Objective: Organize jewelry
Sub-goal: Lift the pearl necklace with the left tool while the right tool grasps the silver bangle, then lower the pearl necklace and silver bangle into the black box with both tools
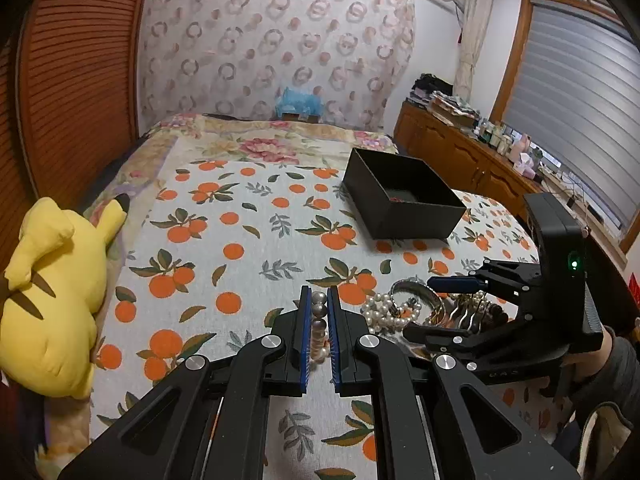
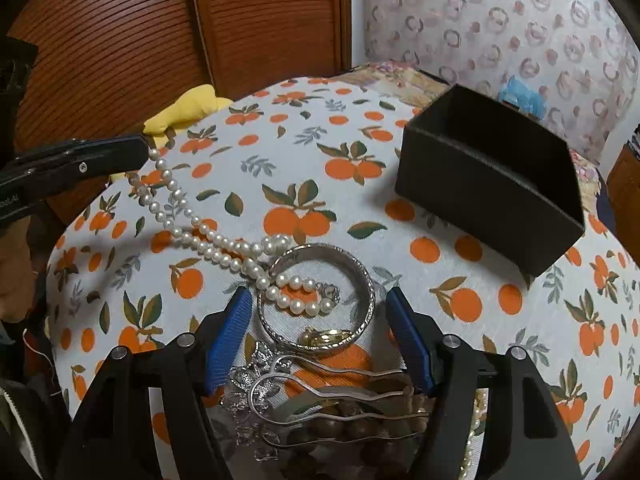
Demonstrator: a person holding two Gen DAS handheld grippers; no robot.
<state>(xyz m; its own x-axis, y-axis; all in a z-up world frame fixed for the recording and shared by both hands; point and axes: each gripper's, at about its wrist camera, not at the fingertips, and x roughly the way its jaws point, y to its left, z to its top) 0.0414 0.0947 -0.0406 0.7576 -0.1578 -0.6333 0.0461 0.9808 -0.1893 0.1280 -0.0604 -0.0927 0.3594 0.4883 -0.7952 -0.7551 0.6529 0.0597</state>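
Pearls sit pinched in the narrow left claw, the strand trailing toward 3 o'clock into the pile. Box lies at 1 o'clock; the right claw gapes wide, empty, over the bangle.

1. We find one partly legible marking: pale lettering on the side of the left gripper, at the left edge of the right wrist view; it seems to end in "AI", the rest blurred.
2. We make out faint embossed characters on the right gripper body in the left wrist view, unreadable.
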